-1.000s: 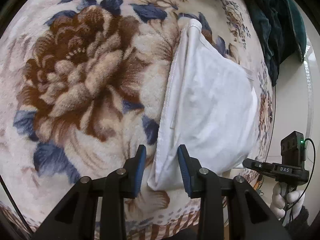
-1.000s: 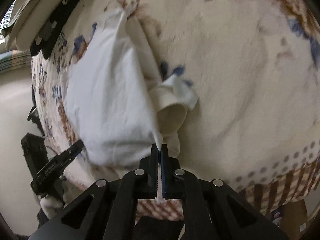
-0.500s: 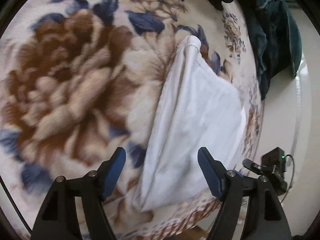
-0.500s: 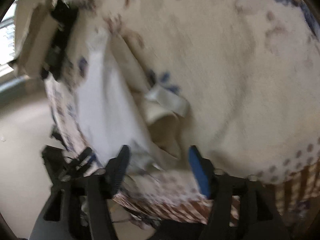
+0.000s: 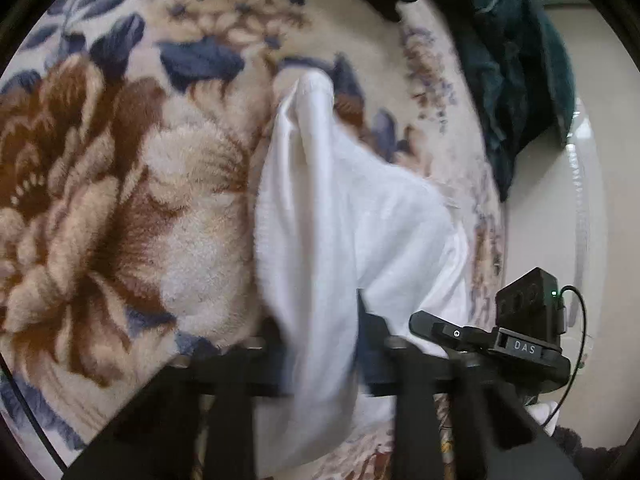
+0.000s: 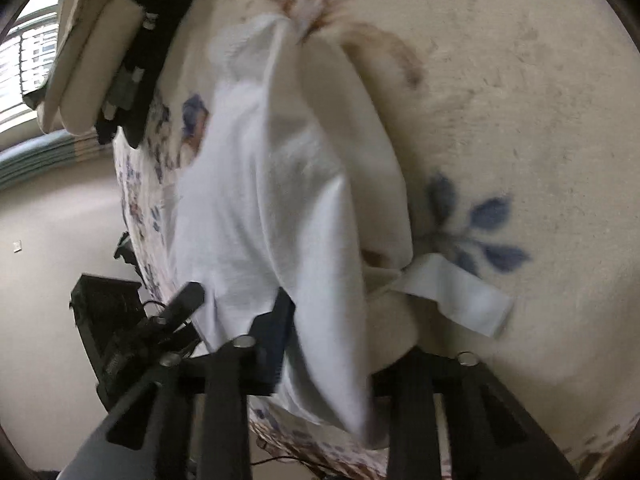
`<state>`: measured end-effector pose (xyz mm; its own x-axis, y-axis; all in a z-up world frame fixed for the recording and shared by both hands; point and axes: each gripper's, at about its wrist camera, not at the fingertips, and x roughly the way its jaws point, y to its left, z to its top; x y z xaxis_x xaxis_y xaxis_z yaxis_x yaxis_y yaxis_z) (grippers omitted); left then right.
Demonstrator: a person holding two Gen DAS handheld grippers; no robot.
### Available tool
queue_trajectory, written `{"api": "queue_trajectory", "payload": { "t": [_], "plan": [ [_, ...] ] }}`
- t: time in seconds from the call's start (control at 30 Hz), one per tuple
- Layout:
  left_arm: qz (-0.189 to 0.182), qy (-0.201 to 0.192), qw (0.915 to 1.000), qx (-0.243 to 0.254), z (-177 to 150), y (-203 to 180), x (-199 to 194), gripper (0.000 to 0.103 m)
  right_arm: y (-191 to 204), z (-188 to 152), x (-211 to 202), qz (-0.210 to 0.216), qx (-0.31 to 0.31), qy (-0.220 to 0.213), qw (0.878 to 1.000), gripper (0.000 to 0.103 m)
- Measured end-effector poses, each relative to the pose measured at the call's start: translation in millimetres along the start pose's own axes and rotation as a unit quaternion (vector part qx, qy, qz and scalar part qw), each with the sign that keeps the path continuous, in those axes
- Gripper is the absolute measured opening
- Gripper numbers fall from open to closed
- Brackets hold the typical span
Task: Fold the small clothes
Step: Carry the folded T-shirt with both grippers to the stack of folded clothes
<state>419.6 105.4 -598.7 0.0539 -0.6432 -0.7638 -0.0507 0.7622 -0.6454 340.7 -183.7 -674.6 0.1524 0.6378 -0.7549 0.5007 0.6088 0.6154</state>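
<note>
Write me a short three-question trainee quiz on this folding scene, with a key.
1. True or false: the white garment lies on a plain grey sheet.
2. What sits between the fingers of the left gripper? A) a sock B) the near edge of the white garment C) nothing
3. Fill in: the dark teal cloth lies at the far right ____ of the floral blanket.

Key
1. False; it lies on the floral blanket.
2. B; both the left gripper and the right gripper are closing with white fabric between their fingers.
3. edge
</note>
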Motion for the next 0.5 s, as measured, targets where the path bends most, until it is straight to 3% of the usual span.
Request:
{"api": "queue_trajectory", "payload": {
  "t": [0.27,0.5],
  "plan": [
    [-0.036,-0.033,0.9982,0.036,17.3,-40.4,-67.0,0.014,47.3,-6.9,-47.8,0.026,-0.029,-0.020,0.999,0.022],
    [-0.058,-0.093,0.9904,0.083,77.0,-102.4,-150.0,0.013,146.3,6.8,-106.8,0.052,-0.087,-0.057,0.993,0.022]
  ]
}}
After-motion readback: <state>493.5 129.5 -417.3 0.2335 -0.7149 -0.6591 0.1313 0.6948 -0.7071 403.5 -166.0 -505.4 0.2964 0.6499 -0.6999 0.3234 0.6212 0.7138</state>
